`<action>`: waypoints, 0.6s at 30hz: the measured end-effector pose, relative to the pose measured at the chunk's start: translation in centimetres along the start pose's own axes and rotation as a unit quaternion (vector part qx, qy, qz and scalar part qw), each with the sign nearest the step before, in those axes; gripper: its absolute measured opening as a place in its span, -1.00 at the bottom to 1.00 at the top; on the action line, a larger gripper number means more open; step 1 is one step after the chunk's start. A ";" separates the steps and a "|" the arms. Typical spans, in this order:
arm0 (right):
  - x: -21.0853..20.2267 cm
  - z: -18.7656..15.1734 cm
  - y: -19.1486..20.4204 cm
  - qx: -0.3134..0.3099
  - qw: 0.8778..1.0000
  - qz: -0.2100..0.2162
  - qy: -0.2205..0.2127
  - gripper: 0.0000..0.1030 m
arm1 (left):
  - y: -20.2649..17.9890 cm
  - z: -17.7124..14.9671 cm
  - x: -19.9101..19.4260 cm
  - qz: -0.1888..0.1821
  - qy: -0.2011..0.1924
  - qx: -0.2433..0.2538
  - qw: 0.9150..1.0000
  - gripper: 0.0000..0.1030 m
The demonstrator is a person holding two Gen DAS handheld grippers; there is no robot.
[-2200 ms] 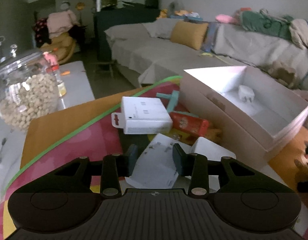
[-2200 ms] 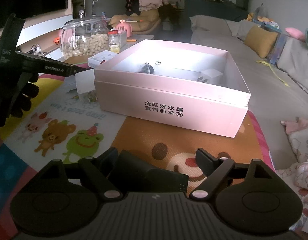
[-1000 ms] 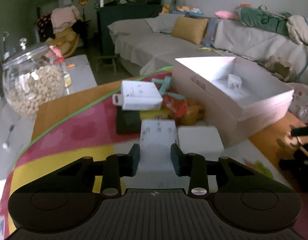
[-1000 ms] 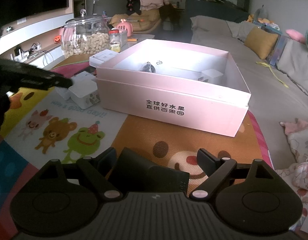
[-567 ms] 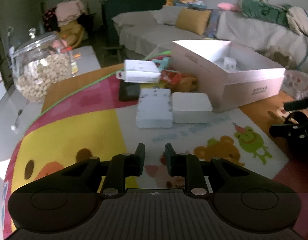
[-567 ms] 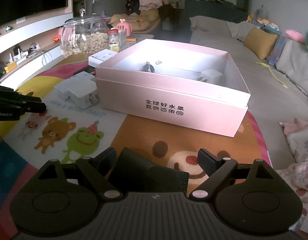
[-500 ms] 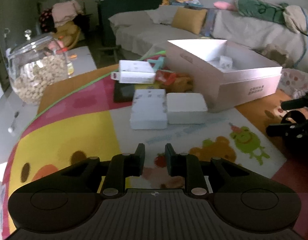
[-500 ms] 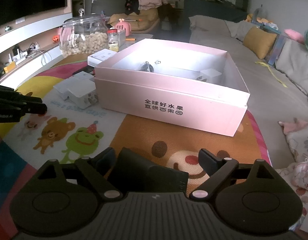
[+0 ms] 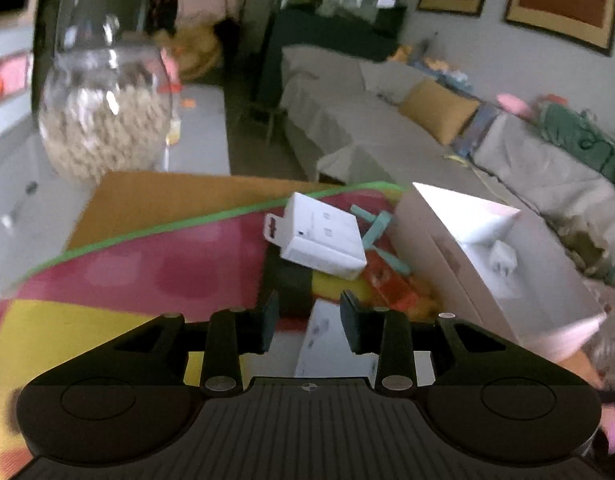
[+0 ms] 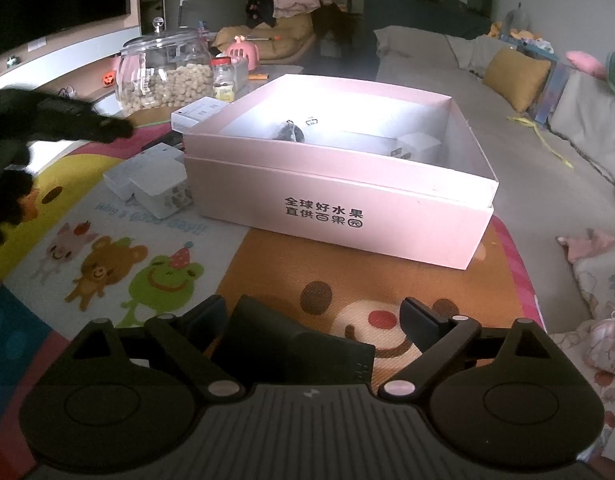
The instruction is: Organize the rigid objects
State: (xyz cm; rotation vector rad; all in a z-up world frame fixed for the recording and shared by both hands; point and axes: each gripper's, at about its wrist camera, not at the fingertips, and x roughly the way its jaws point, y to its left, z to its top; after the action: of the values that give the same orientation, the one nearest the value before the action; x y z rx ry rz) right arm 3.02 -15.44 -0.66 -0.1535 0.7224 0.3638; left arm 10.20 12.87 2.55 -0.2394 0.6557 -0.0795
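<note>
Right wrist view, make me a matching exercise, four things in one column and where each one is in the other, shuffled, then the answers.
Things:
1. glass jar
2. white charger plug
3. black flat object
4. two white boxes

Places:
A. between the fingers of the right tool
B. inside the pink box
C. on the play mat, left of the pink box
D. far left, behind the mat

Pairs: 1-D, 2-B, 3-A, 4-C
</note>
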 end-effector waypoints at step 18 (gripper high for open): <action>-6.5 -3.7 0.6 -0.089 0.996 0.020 -0.011 0.82 | 1.2 -4.1 -3.7 0.058 -0.006 0.089 0.994 -0.35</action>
State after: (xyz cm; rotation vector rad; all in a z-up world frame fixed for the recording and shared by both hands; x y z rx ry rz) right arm -3.96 -17.65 0.93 -0.3025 0.6713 0.4682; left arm 4.78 13.81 1.32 -0.0300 0.6451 -0.0255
